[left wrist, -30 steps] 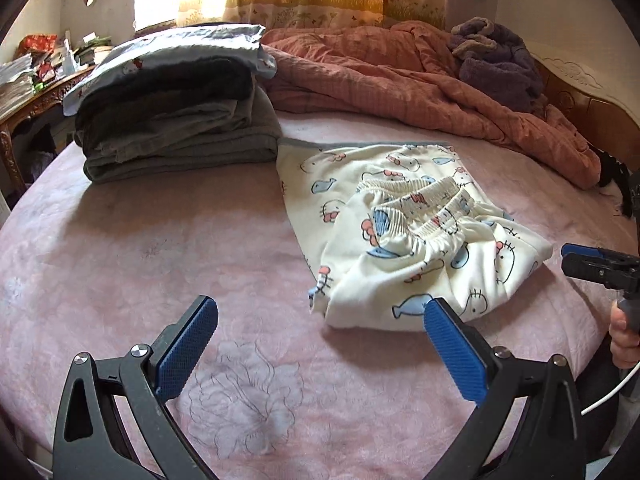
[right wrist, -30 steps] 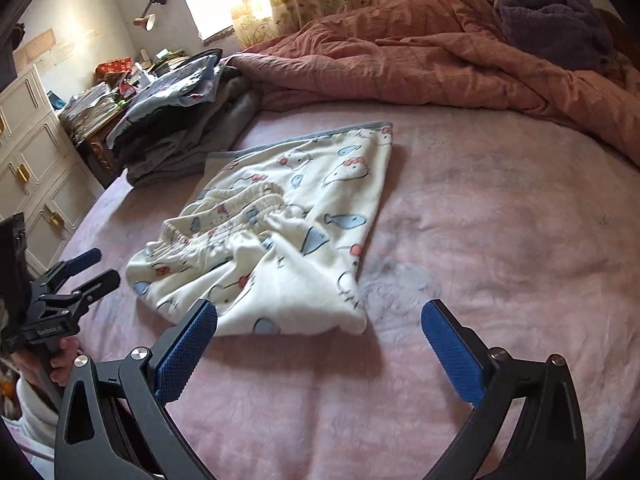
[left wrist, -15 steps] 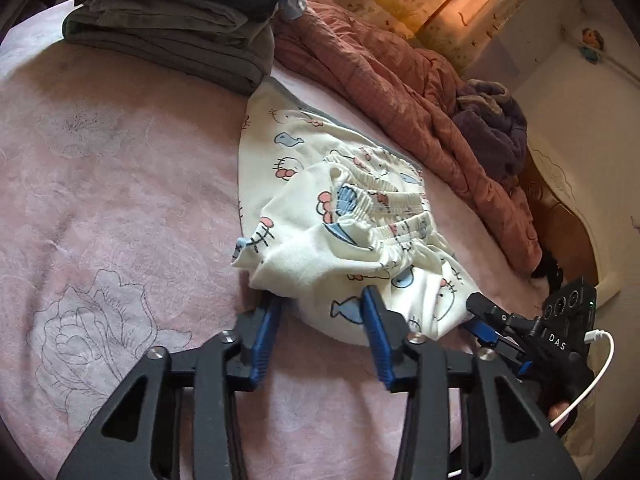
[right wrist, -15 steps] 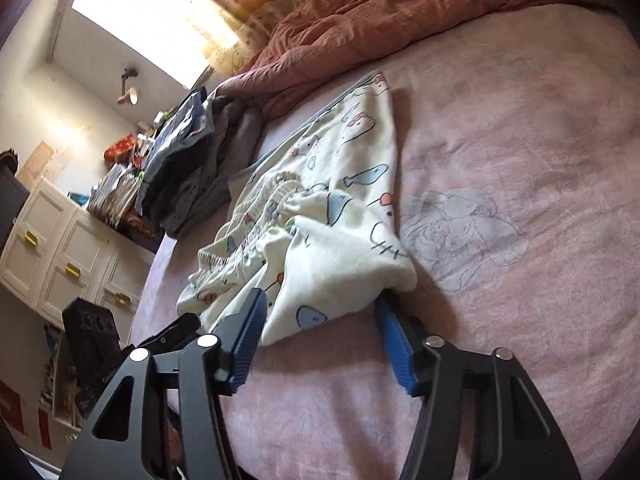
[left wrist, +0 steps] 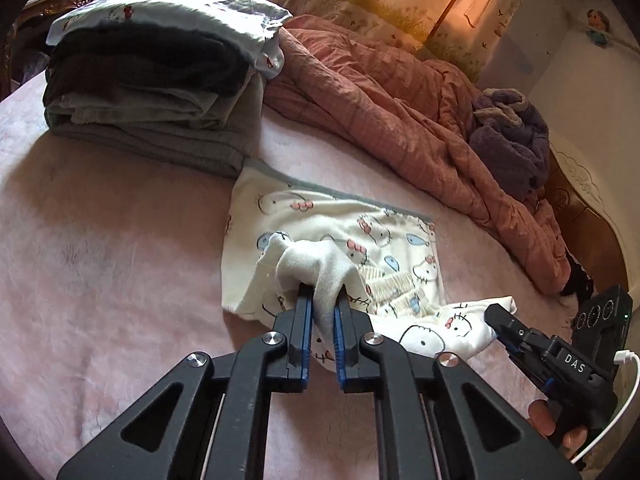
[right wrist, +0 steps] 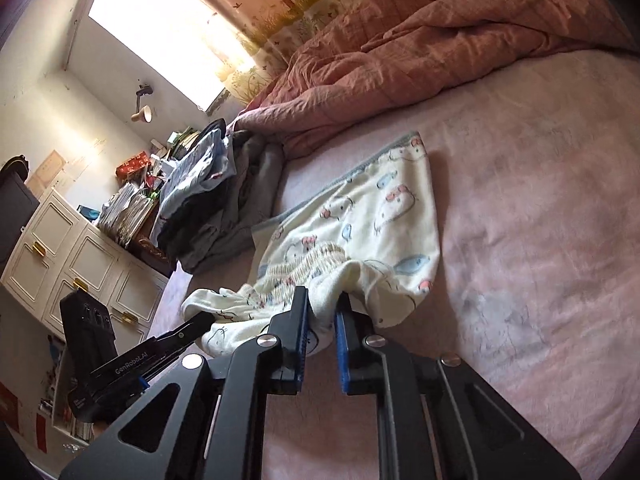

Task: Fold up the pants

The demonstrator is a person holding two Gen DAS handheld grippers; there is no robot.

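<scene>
- The pants (left wrist: 332, 236), cream with a cartoon print, lie partly folded on the pink bed (left wrist: 120, 260), at mid-bed near its front edge. The grey-trimmed far edge lies flat; the near fold is raised off the surface.
- Left gripper (left wrist: 323, 304): jaws narrow and closing, with a bunch of the near-left corner of the fabric between the pads.
- Right gripper (right wrist: 323, 312): jaws narrow and closing, with the near-right corner of the same fold between the pads.
- Step in hand, as judged: both near corners are gripped for the next fold.
- Next move calls for lifting both corners evenly and carrying them toward the far trimmed edge, keeping the fold line straight.
- A stack of folded clothes (left wrist: 152, 92) sits at the bed's far-left edge, just beside the pants. A rumpled quilt (left wrist: 400, 112) lies along the far side.
- Containers: none in view.
</scene>
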